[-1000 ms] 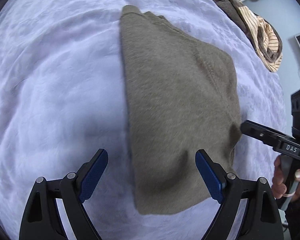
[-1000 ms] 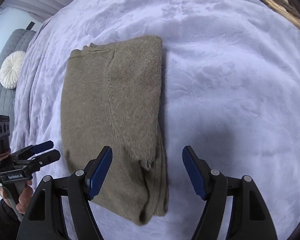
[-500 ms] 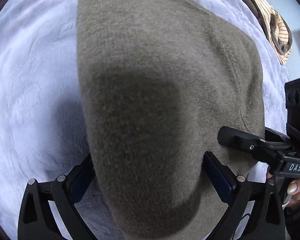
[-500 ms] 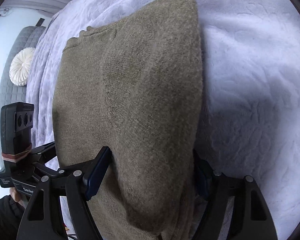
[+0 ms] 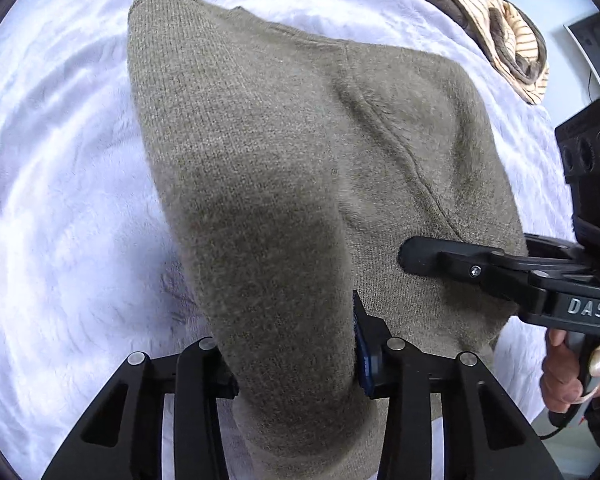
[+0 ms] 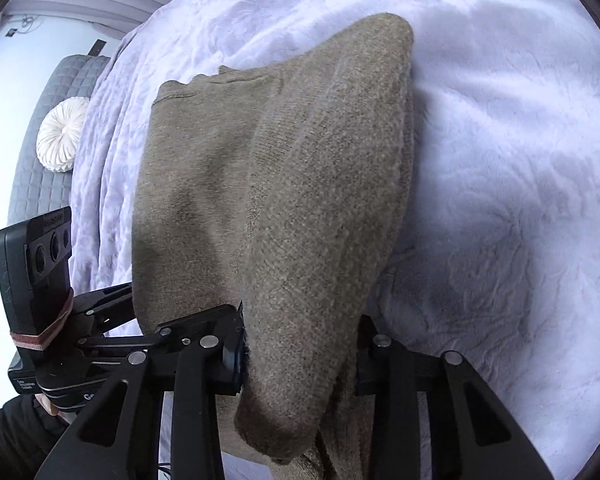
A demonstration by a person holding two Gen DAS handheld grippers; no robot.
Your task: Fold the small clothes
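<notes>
Gripping the olive sweater (image 5: pixel 284 168) on the white bed blanket (image 5: pixel 60 184), left tool (image 5: pixel 292 364) and right tool (image 6: pixel 300 352) have just closed, each pinching its near hem.

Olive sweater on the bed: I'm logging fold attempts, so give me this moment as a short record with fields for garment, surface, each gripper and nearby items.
garment: olive knit sweater, already folded lengthwise, near end bunched
surface: white plush blanket
left gripper: jaws just closed, pads pressing the sweater's near left edge
right gripper: jaws just closed, clamped on the near right edge
nearby: striped garment at the bed's far edge; round white cushion by the grey headboard
</notes>
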